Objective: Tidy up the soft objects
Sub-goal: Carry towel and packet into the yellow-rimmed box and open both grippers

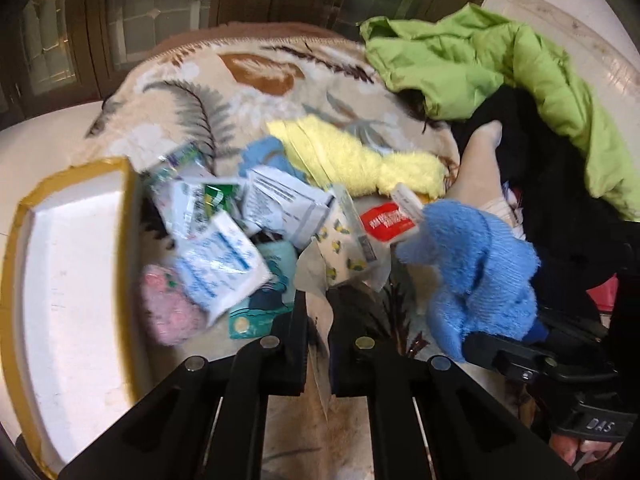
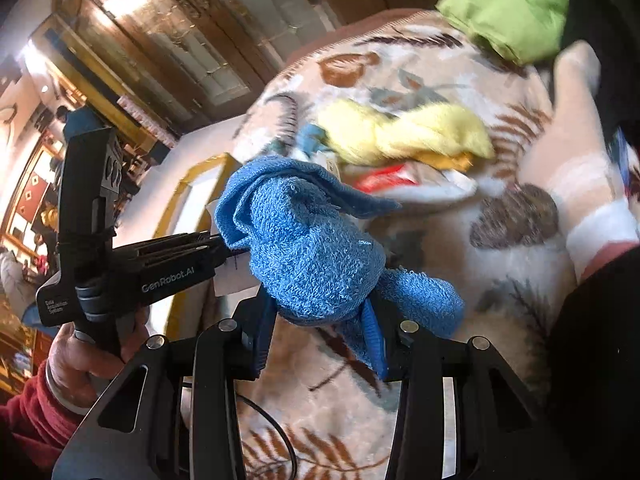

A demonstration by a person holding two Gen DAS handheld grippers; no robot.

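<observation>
My right gripper [image 2: 320,320] is shut on a bunched blue terry cloth [image 2: 312,248], held above the patterned blanket; the cloth also shows in the left wrist view [image 1: 480,272]. My left gripper [image 1: 318,320] is shut on a thin white tissue or wrapper [image 1: 312,276] at the edge of a heap of packets [image 1: 240,216]. A twisted yellow towel [image 1: 352,160] lies beyond the heap, also seen in the right wrist view [image 2: 408,132]. A pink fluffy item [image 1: 168,308] lies beside the tray. The left gripper's body [image 2: 160,268] sits left of the blue cloth.
A white tray with a yellow rim [image 1: 72,280] stands at the left. A green jacket [image 1: 500,60] and black clothing [image 1: 560,184] lie at the right. A socked foot [image 1: 480,168] rests on the leaf-patterned blanket [image 1: 180,92]. A red packet [image 1: 384,220] lies by the heap.
</observation>
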